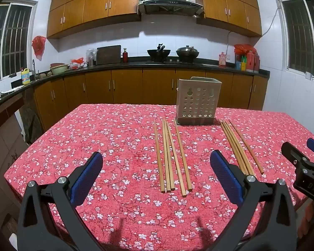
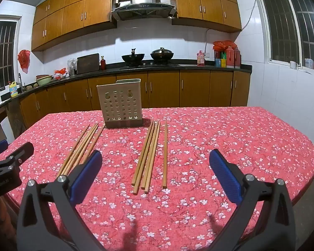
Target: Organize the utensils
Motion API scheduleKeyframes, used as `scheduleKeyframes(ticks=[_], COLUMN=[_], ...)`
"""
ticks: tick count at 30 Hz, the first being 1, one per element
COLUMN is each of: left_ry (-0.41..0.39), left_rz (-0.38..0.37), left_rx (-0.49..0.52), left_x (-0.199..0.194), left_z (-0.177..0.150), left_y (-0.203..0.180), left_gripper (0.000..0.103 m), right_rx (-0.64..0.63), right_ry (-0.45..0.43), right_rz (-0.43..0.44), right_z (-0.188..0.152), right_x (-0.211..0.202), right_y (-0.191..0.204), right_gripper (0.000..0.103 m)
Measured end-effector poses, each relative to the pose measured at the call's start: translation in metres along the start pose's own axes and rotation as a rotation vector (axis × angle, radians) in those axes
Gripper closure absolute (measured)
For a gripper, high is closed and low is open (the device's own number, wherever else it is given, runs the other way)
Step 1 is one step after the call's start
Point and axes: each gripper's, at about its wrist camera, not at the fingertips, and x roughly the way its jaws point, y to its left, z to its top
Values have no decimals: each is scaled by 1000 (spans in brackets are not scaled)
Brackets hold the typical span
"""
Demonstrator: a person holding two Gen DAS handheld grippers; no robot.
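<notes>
Two groups of wooden chopsticks lie on the red floral tablecloth. The left group (image 1: pixel 170 156) (image 2: pixel 81 149) lies ahead of my left gripper (image 1: pixel 157 167), which is open and empty above the near table. The right group (image 1: pixel 238 146) (image 2: pixel 150 154) lies ahead of my right gripper (image 2: pixel 156 167), also open and empty. A beige perforated utensil holder (image 1: pixel 196 101) (image 2: pixel 121 104) stands upright beyond both groups, empty as far as I can see. The right gripper's black and blue tip shows at the left wrist view's right edge (image 1: pixel 303 159).
The table (image 1: pixel 94 136) (image 2: pixel 240 136) is covered in a red flowered cloth. Its near edge curves below the grippers. Kitchen cabinets, a black counter (image 1: pixel 115 65) with woks (image 1: pixel 158 53), bottles and a sink run behind the table.
</notes>
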Motion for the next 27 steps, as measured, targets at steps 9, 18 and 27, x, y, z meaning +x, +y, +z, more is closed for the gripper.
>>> scheduleKeyframes(ticks=[9, 18, 27], left_ry=[1, 1, 2], left_rz=[0, -1, 0], left_rx=[0, 0, 1], left_x=[0, 0, 0], left_z=[0, 0, 0], left_y=[0, 0, 0], left_gripper=[2, 2, 2], right_rx=[0, 0, 2], right_ry=[0, 0, 0], right_rz=[0, 0, 1], right_z=[0, 0, -1], right_x=[1, 1, 2], right_y=[0, -1, -1], right_gripper=[4, 4, 4])
